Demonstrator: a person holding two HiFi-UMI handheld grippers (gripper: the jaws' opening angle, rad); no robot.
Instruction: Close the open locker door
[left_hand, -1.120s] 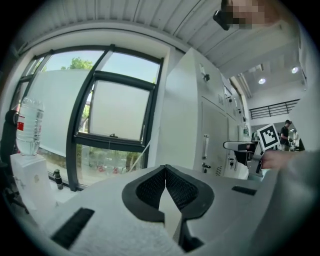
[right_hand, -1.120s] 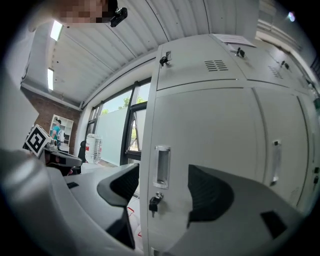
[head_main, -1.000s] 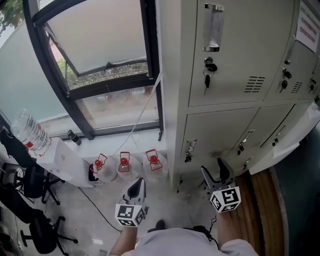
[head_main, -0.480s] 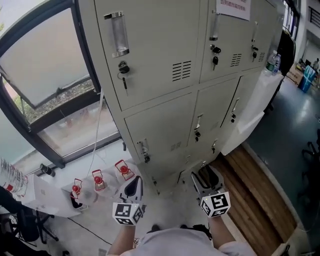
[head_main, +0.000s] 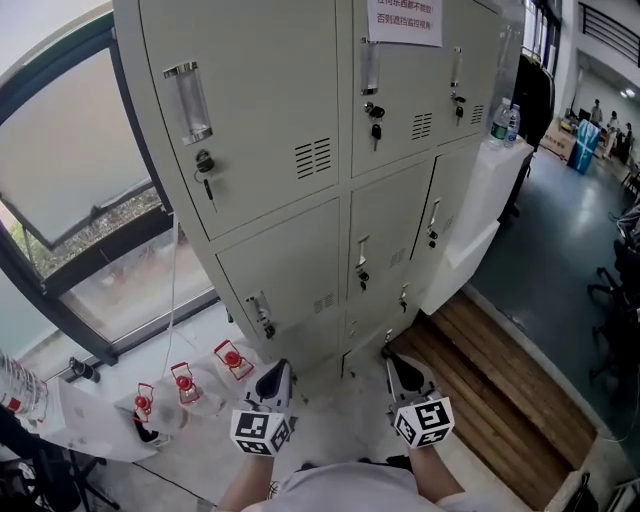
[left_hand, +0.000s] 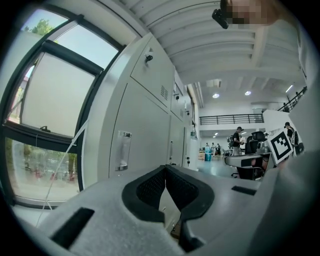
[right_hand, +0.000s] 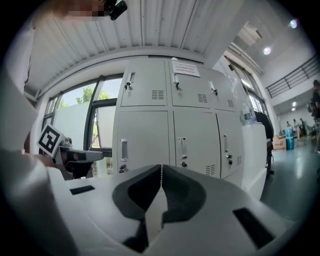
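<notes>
The door (head_main: 468, 225), as far as the steep head view lets me judge, is the white panel standing out from the right end of the lockers (head_main: 290, 150), above the wooden floor (head_main: 500, 380). It is not yet closed, and neither claw touches it.

A second ago the head view was filled by the window (head_main: 70, 190) and the lower left lockers. It has since swung right, so the whole bank and the door now lie ahead. In that same second the right claw (head_main: 395, 362) went from spread wide to pressed together, with nothing between its pads. That suggests the door will be pushed with a shut claw rather than gripped, though the approach has hardly begun.

The left claw (head_main: 274, 378) is also pressed together at its tips and empty. Both are held low and close to the body, side by side, pointing at the foot of the lockers. Both are well apart from the door, the right one nearer.
</notes>
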